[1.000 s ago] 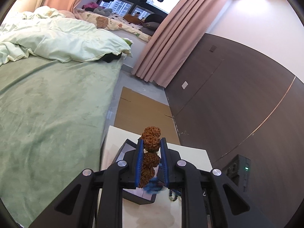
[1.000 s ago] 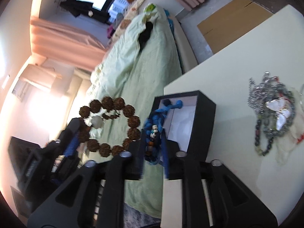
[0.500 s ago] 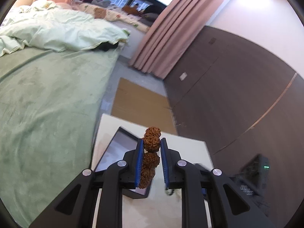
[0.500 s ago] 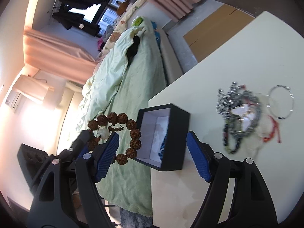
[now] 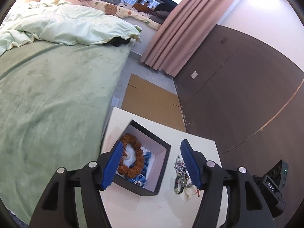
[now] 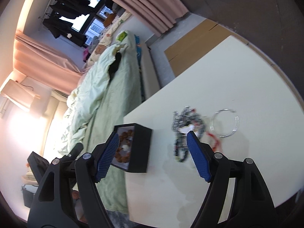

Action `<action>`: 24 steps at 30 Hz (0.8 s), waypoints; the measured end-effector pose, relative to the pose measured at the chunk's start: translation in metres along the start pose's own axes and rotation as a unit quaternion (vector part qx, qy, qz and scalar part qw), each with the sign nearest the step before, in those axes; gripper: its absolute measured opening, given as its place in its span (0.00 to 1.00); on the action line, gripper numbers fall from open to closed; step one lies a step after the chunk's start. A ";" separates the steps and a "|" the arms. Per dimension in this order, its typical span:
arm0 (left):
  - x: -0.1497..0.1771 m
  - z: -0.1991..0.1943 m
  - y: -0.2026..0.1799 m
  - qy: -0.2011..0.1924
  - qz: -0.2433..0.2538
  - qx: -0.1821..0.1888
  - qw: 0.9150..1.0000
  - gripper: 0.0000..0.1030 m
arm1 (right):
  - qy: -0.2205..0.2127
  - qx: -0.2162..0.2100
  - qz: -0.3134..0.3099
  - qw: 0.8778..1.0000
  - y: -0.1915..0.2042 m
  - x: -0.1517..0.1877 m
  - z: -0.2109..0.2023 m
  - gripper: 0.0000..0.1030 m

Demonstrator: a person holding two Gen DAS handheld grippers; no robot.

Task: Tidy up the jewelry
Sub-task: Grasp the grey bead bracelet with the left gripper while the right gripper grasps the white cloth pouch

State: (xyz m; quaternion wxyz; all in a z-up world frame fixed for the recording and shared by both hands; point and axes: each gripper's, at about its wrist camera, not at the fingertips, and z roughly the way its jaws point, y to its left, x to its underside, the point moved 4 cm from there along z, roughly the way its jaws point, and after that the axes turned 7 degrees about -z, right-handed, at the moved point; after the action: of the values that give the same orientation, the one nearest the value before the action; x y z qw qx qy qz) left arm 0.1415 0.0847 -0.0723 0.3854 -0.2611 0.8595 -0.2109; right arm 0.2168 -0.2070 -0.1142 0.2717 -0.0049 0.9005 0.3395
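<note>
In the left wrist view the left tongs (image 5: 151,163) are spread wide and grasp nothing, hanging over the near part of a cream worktop (image 5: 199,144). Between and just beyond the blue pads sits an open black box (image 5: 161,163) with a pale lining; a brown bead bracelet (image 5: 134,157) lies inside it on top of blue beads (image 5: 145,161). To the right of the box, apart from it, a tangle of loose jewelry (image 5: 180,178) rests on the worktop. A green bed (image 5: 53,87) fills the left, and flat cardboard (image 5: 150,98) lies on the floor beyond. In the right wrist view the right tongs (image 6: 153,152) are likewise released and bare. The box (image 6: 140,150) stands at the worktop's left edge (image 6: 247,85) with the brown bracelet (image 6: 123,148) inside, the jewelry tangle (image 6: 182,125) lies to its right, and a thin silver bangle (image 6: 224,121) lies farther right, beside the tangle.
</note>
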 end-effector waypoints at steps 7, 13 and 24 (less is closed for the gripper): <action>0.020 0.008 -0.025 0.019 0.037 0.016 0.999 0.59 | 0.021 0.039 0.000 0.999 -0.026 0.005 -0.004 0.72; 0.041 0.025 -0.050 0.040 0.066 0.029 0.997 0.58 | 0.036 0.073 0.017 0.997 -0.044 0.009 0.000 0.72; 0.076 0.063 -0.081 0.098 0.107 0.037 0.989 0.46 | 0.096 0.082 0.037 0.991 -0.056 0.018 0.035 0.49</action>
State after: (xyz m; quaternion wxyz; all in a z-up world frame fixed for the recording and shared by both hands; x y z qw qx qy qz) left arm 0.1701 -0.0340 -0.1070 0.3285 -0.1316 0.9079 -0.2245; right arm 0.2297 -0.2253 -0.1792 0.1708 0.0180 0.9467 0.2724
